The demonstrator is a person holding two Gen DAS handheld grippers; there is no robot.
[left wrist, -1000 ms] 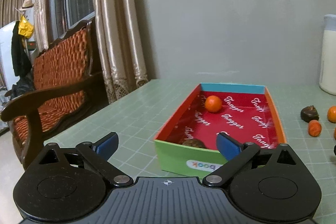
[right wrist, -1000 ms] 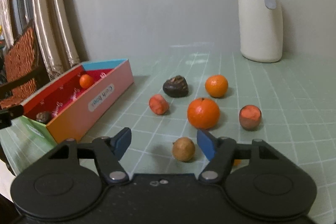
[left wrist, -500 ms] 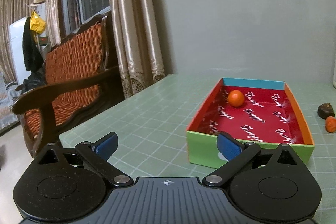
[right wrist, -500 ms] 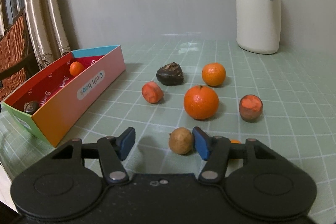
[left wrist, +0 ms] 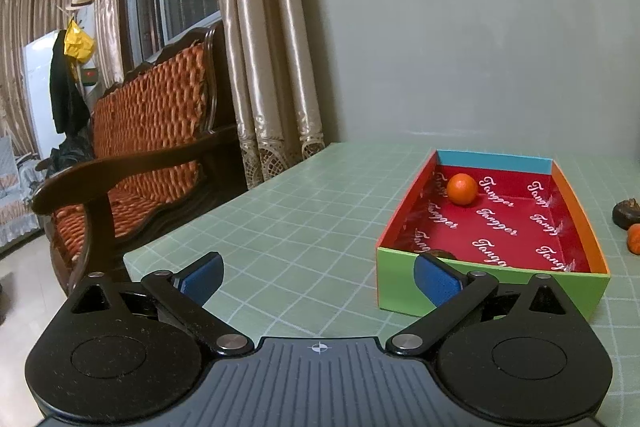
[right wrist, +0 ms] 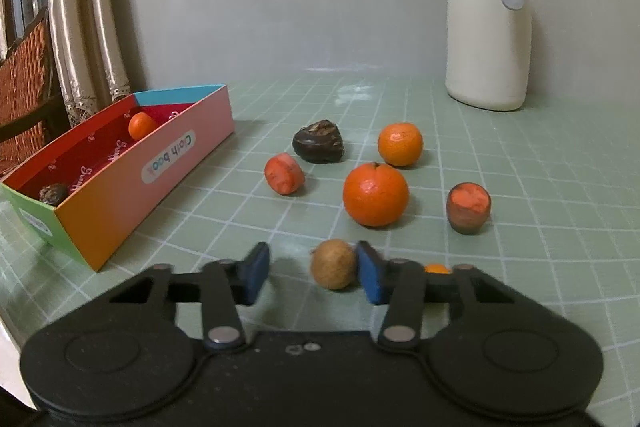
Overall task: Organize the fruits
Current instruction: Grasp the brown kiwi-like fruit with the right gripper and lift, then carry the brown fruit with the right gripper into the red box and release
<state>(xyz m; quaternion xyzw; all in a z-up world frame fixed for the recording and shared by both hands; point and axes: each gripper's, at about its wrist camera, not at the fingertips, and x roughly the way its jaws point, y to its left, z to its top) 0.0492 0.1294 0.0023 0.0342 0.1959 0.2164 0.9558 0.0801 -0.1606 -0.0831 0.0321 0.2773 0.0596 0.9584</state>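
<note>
A small brown round fruit (right wrist: 334, 269) lies on the green gridded table between the jaws of my right gripper (right wrist: 314, 267). The jaws are closing. The right pad touches the fruit, while a gap remains at the left pad. Beyond it lie a large orange (right wrist: 375, 194), a smaller orange (right wrist: 400, 143), a dark brown fruit (right wrist: 318, 141), a red-orange piece (right wrist: 284, 174) and a brown fruit with a red cut top (right wrist: 468, 203). The colourful box (right wrist: 160, 171) holds a small orange (right wrist: 142, 125) and a dark fruit (right wrist: 53, 193). My left gripper (left wrist: 320, 277) hangs open and empty, left of the box (left wrist: 400, 287).
A cream thermos jug (right wrist: 486, 27) stands at the back right by the grey wall. A tiny orange fruit (right wrist: 437, 269) peeks out behind my right finger. A wooden sofa (left wrist: 148, 131) and curtains (left wrist: 272, 67) stand off the table's left edge.
The right jaws have narrowed around the brown round fruit. The left wrist view has shifted left, so the box now sits further right in it.
</note>
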